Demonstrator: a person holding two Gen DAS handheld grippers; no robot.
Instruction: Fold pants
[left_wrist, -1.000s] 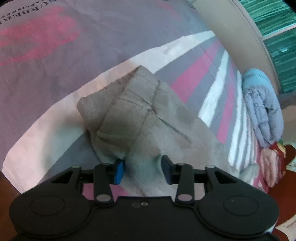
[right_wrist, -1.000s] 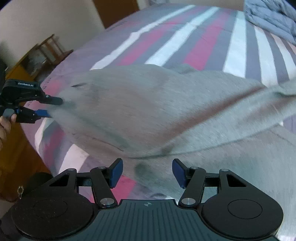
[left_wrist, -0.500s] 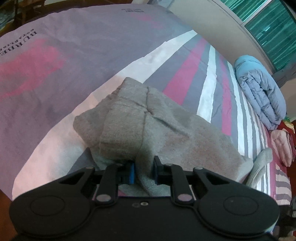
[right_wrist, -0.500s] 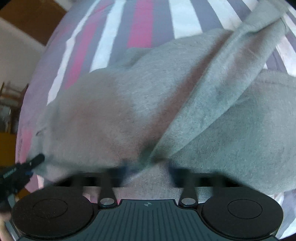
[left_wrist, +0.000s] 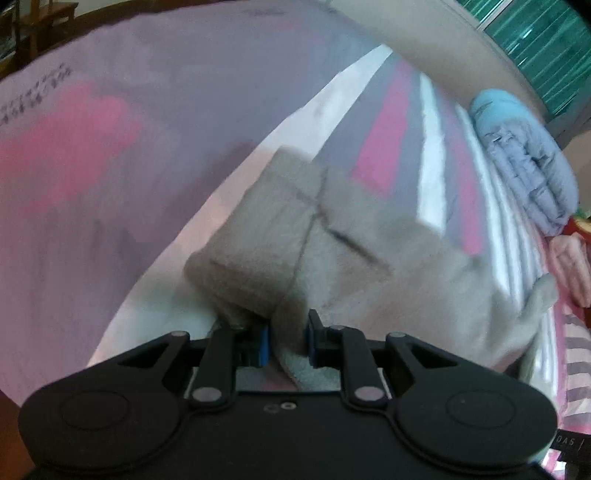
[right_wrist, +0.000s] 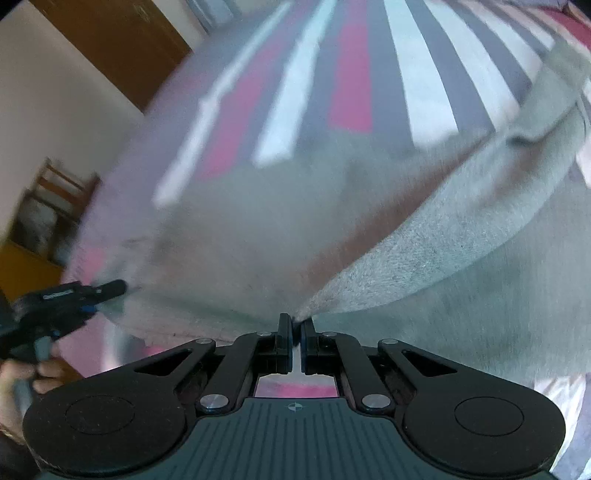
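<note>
grey pants (left_wrist: 362, 258), pink-white-grey striped bedsheet (left_wrist: 384, 155)

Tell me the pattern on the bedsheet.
The bedsheet has white, grey and pink stripes; they show best in the right wrist view.

Bedsheet (left_wrist: 373, 155): was spread out, striped in pink, white and grey.
Quilt (left_wrist: 528, 166): light blue, was bundled at the sheet's far edge.
Wooden door (right_wrist: 107, 48): was seen beside a pale wall.
Chair (right_wrist: 48, 206): wooden, was blurred.
</note>
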